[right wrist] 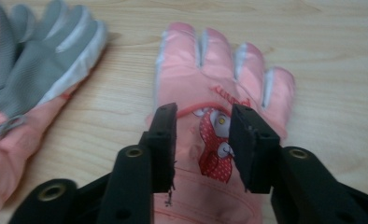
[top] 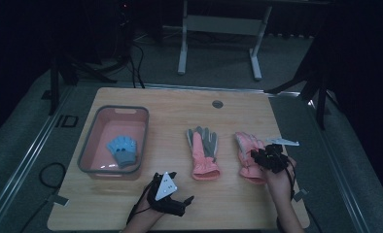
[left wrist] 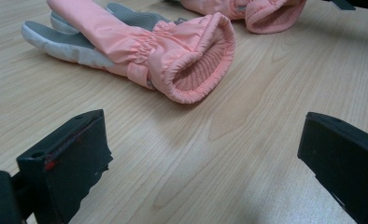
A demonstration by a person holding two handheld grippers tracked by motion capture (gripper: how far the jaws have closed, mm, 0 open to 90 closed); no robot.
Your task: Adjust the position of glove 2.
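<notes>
Under the right claw (right wrist: 203, 140) lies a pink glove (right wrist: 219, 93)

The left gripper (left wrist: 205, 163) hangs low over the wooden surface (left wrist: 247, 140), its two black fingers (left wrist: 67, 163) spread wide apart with nothing between them. Ahead lies a pink glove (left wrist: 140, 46), cuff opening toward the camera, grey palm showing. A second pink glove (left wrist: 266, 11) lies behind.

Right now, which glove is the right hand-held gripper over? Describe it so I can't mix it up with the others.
On the wooden table, look right of the pink bin holding a blue glove. Two pink gloves lie side by side; it is the rightmost glove. The middle glove shows grey, while this one shows a red cartoon patch, with the right hand-held gripper open above it.
</notes>
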